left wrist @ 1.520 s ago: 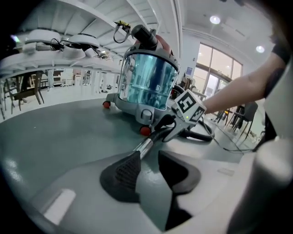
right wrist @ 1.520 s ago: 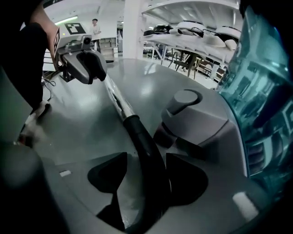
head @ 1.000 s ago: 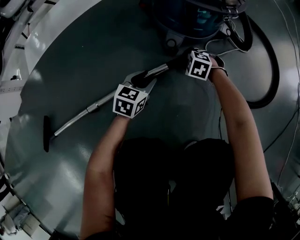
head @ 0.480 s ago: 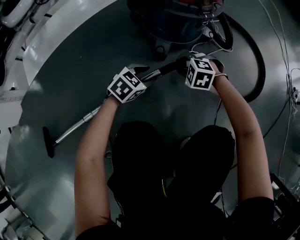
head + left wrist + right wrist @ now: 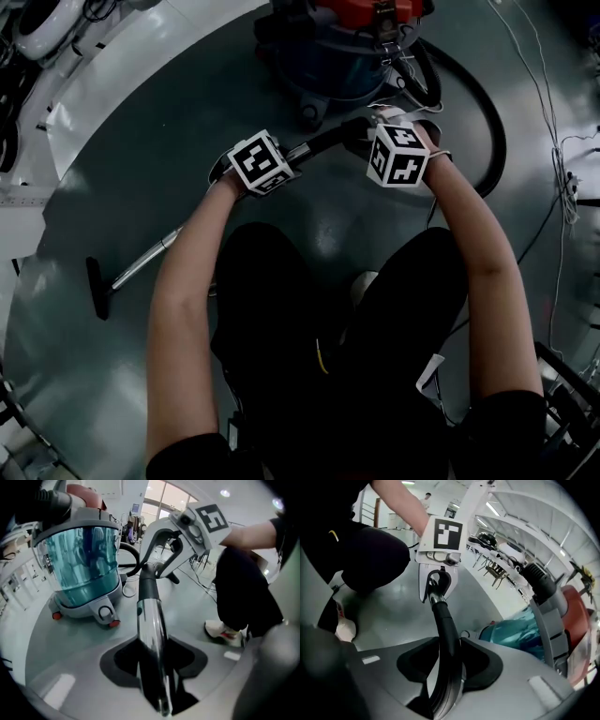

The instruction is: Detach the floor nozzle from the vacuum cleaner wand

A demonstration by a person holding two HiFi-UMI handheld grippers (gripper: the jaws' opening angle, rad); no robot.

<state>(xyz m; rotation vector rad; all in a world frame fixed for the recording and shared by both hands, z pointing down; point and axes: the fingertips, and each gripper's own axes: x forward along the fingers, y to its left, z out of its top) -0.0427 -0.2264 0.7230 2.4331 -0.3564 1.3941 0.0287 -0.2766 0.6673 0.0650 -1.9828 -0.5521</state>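
While the floor nozzle is rested on the grey floor, still fitted to the low end of the chrome wand, the wand's raised upper part is enclosed by the left gripper, whose jaws are closing on it. Its black handle is clamped by the right gripper, near the vacuum canister.

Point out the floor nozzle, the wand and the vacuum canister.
floor nozzle point(image 5: 96, 289), head view, middle of its black bar.
wand point(image 5: 151, 634), left gripper view, on the chrome tube.
canister point(image 5: 79, 566), left gripper view, on its clear teal bin.
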